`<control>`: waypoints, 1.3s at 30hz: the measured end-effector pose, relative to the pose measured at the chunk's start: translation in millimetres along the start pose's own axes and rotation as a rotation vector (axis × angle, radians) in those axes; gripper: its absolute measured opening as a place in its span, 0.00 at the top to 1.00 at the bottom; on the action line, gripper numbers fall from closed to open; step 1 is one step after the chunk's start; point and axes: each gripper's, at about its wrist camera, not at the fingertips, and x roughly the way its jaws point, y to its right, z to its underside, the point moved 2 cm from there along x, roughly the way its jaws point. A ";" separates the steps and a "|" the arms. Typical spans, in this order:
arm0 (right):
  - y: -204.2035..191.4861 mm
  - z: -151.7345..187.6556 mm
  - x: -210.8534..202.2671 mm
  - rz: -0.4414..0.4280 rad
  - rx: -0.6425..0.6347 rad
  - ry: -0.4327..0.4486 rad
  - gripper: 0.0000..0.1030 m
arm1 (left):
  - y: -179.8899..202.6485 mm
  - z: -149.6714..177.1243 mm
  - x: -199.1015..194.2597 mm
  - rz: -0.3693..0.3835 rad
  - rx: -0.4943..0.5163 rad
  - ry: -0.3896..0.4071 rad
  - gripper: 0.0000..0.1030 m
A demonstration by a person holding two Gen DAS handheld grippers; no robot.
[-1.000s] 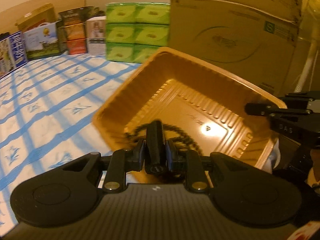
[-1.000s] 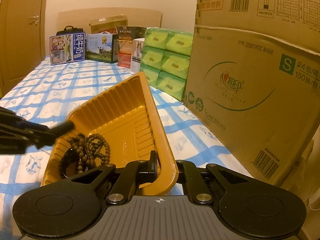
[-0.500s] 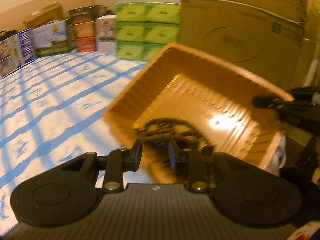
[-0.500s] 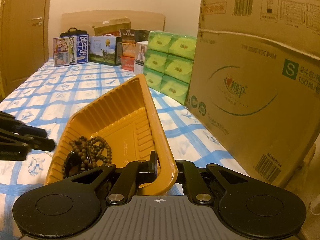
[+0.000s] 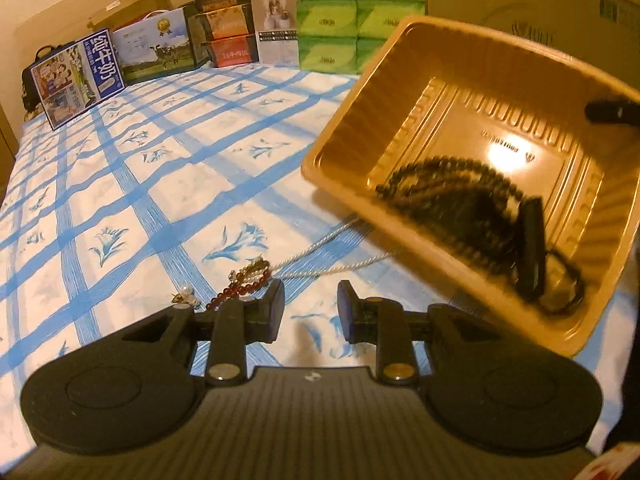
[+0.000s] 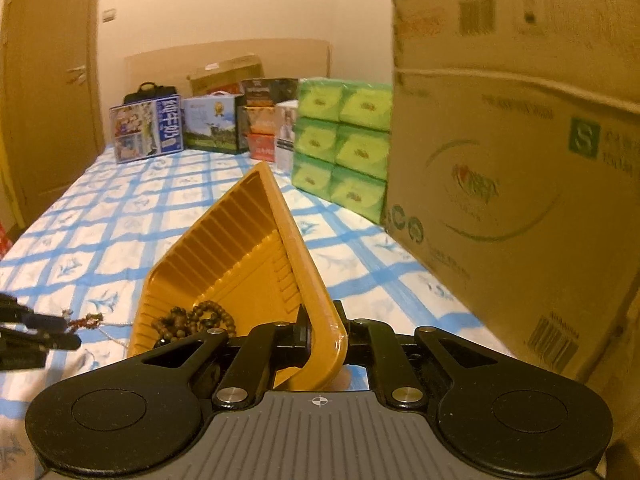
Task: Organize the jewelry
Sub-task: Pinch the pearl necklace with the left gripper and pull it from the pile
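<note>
Counts of what is seen on the bed

One yellow tray (image 5: 344, 156) is counted, and two grippers, left (image 5: 310, 310) and right (image 6: 322, 334). Six green tissue packs (image 6: 344, 148) are stacked at the far side; one large cardboard box (image 6: 516, 184) is seen on the right.

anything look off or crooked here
The yellow tray is tipped steeply, held up by one rim in the right gripper, so the dark bead strands have slumped into its low corner. A white cord and red beads lie loose on the checked sheet.
</note>
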 end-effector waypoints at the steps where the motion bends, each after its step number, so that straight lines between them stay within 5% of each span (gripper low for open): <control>1: 2.5 2.1 1.2 0.005 0.007 -0.003 0.92 | 0.7 1.0 2.3 -0.001 0.005 -0.003 0.75; 19: 23.2 48.0 -4.5 0.063 0.057 0.008 0.94 | -3.8 -15.7 35.9 -0.028 0.072 0.002 0.75; 32: 22.5 60.2 -7.3 0.080 0.040 0.036 0.94 | 2.7 -31.7 82.3 0.037 0.192 -0.067 0.75; 33: 23.0 61.7 -7.7 0.079 0.044 0.038 0.94 | 2.4 -32.7 84.0 0.038 0.193 -0.076 0.76; 35: 20.5 64.3 -8.7 0.084 0.031 0.049 0.94 | 2.7 -33.2 86.1 0.045 0.194 -0.088 0.96; 39: 23.6 64.9 -7.8 0.079 0.061 0.042 0.94 | 3.4 -28.4 81.5 0.016 0.219 -0.088 1.00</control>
